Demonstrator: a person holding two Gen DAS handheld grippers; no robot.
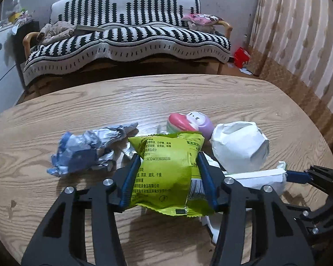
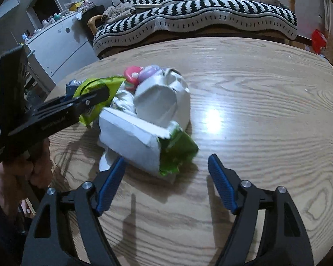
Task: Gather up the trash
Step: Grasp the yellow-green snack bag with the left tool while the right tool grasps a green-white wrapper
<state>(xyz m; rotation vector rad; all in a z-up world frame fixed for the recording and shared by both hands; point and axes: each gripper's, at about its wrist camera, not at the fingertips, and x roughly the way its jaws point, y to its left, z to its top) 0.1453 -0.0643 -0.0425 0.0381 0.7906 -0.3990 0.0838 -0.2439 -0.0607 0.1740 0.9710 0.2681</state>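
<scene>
On the wooden table (image 1: 166,93) lies a heap of trash. My left gripper (image 1: 168,155) is shut on a green snack packet (image 1: 166,177), its blue pads pressing both sides. Left of it lies a crumpled blue-silver wrapper (image 1: 88,148); right of it is a white paper bundle (image 1: 239,146). In the right wrist view my right gripper (image 2: 166,157) stands open just short of a white carton (image 2: 131,137) with a torn green wrapper (image 2: 177,150) at its end. The left fingertip is beside the carton's near corner. The left gripper (image 2: 93,97) holds the packet (image 2: 95,84) at the heap's left.
A pink and purple toy (image 1: 188,122) sits behind the heap. Beyond the table stands a black-and-white striped sofa (image 1: 126,33), with a red box (image 1: 240,56) on the floor by the curtain. A person's hand (image 2: 22,170) grips the left tool.
</scene>
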